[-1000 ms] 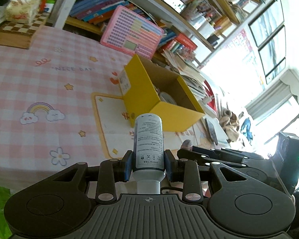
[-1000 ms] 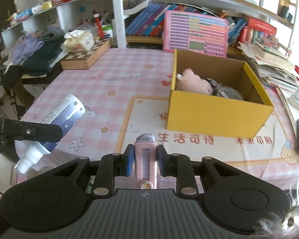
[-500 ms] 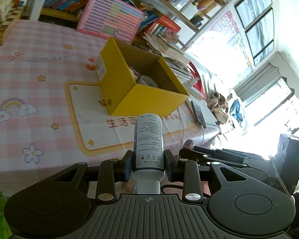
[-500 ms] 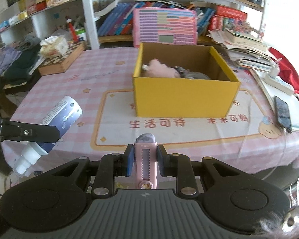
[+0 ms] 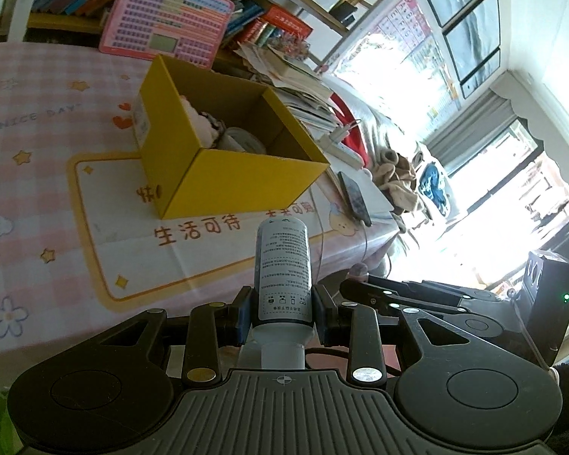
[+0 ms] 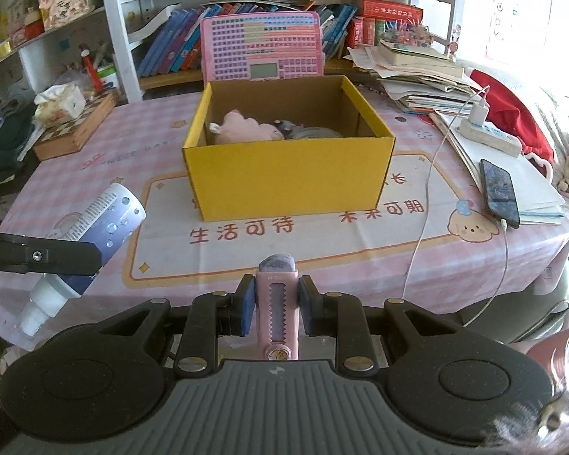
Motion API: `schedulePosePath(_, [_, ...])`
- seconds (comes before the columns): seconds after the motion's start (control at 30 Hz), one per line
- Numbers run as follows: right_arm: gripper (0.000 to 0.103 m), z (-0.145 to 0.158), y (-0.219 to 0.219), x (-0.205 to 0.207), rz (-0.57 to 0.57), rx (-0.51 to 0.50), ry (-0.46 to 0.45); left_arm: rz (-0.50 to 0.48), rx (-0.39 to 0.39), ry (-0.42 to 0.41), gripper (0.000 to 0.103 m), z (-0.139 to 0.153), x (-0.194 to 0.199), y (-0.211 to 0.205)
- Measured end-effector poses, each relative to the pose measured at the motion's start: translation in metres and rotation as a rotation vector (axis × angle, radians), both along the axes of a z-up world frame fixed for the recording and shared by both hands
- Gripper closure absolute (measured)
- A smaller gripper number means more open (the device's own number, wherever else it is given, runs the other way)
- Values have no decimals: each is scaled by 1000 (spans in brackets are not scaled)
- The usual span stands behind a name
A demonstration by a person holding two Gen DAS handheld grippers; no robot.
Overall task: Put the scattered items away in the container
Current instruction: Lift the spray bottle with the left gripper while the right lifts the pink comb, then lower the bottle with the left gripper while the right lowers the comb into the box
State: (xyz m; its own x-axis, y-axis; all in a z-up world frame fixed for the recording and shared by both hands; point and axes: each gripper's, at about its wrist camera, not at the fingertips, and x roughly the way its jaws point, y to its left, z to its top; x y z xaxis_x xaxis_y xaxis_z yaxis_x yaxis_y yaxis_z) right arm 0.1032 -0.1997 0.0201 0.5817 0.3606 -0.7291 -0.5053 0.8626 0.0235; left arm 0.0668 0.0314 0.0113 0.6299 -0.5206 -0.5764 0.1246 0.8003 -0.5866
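My left hand-held gripper (image 5: 282, 314) is black plastic: two flat linkage arms with round silver rivets, blue pads (image 5: 244, 316) on the fingertips, and a ribbed grey base marked with a small crosshair. My right hand-held gripper (image 6: 273, 309) is built the same. Seen from the left, its rear housing shows a green light.

Table (image 6: 360, 227) under pink checked cloth (image 6: 140, 140) ahead of the fingers. Beyond it, white bookshelf (image 6: 121, 30) crammed with books. Right of the fingers: bright windows (image 5: 512, 174), grey curtain (image 5: 470, 125), glare.
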Motion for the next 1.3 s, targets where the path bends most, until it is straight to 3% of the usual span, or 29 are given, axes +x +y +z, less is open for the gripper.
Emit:
schedulePosePath(0.67, [80, 6, -5, 73, -1, 32, -11, -22, 55, -42, 72, 13, 74, -20])
schedulePosePath(1.03, [80, 29, 9, 145, 109, 61, -79, 58, 102, -77, 72, 22, 135, -23])
schedulePosePath(1.3, [80, 33, 34, 214, 248, 26, -123, 123, 193, -54, 72, 16, 185, -30])
